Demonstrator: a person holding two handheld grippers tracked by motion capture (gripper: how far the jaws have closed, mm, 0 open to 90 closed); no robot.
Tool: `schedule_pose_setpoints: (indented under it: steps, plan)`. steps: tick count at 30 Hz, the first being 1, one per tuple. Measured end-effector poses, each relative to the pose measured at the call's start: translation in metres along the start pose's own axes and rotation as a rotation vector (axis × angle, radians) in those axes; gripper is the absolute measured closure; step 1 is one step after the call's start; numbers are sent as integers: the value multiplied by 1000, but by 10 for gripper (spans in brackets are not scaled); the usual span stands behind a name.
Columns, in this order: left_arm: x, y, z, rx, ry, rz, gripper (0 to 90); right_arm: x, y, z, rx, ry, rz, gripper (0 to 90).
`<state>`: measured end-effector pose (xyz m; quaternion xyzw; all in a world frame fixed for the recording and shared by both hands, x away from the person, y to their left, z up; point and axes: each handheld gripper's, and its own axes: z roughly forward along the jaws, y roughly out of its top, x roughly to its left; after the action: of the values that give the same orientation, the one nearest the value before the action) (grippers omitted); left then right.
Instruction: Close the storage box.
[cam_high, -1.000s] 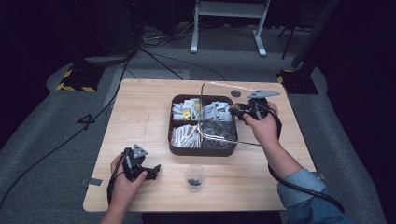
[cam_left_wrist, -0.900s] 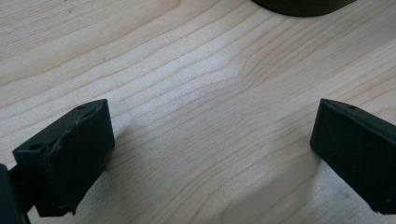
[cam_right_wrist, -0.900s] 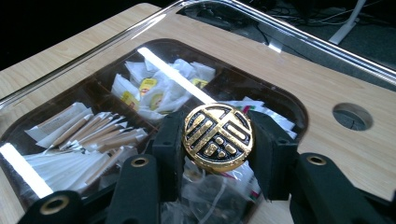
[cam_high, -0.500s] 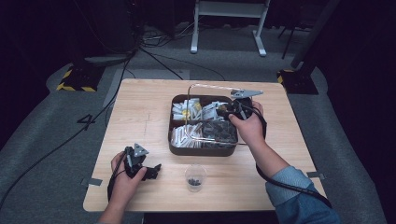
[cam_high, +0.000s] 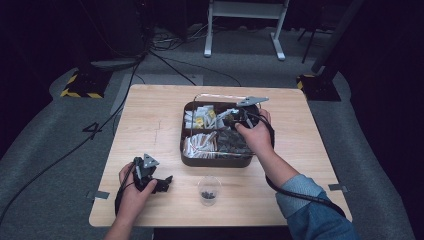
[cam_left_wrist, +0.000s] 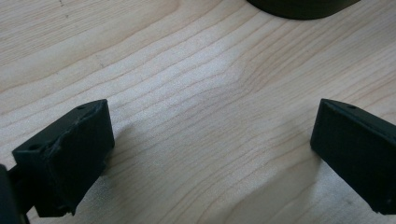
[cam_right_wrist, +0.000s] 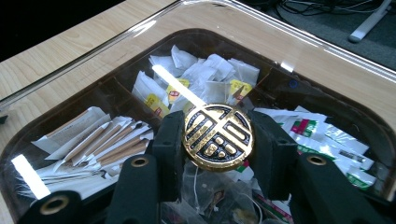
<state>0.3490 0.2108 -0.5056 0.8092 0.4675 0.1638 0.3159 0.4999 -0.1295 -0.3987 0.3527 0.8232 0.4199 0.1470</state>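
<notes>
Jaws of our right gripper (cam_right_wrist: 218, 140) pinch the gold knob (cam_right_wrist: 218, 136) of the clear lid (cam_right_wrist: 322, 44) above the box (cam_high: 216, 160) (light, rigid, slippery); left gripper (cam_left_wrist: 210, 158) gapes, empty, beside it.

A: Entry, location type?
B: Lab or recording studio; dark surround, black drapes at the back and sides.

A: Evidence, floor?
B: Grey carpet (cam_high: 60, 145); cables (cam_high: 165, 55) trailing across it; yellow-and-black hazard tape (cam_high: 80, 86) on stand bases; a "4" marked beside the surface.

A: Evidence, furniture?
B: One light wooden surface (cam_high: 150, 130) standing alone; white metal frame legs (cam_high: 245, 25) behind; tape tabs at its near corners.
</notes>
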Motion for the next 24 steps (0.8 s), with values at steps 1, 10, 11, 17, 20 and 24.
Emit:
schedule_pose_setpoints:
  steps: [1,10,11,17,20,24]
  plan:
    - [0,0,0,1,0,1,0,1,0,2,0,3,-3,588]
    - [1,0,0,0,-2,6,0,7,-4,20,29,17,-11,588]
    - [1,0,0,0,-3,7,0,7,-4,22,29,16,-15,588]
    - [1,0,0,0,-2,7,0,8,-4,29,35,11,-15,588]
    - [1,0,0,0,-3,7,0,8,-5,32,38,11,-15,588]
    - [1,0,0,0,-2,7,0,9,-6,37,38,8,-18,588]
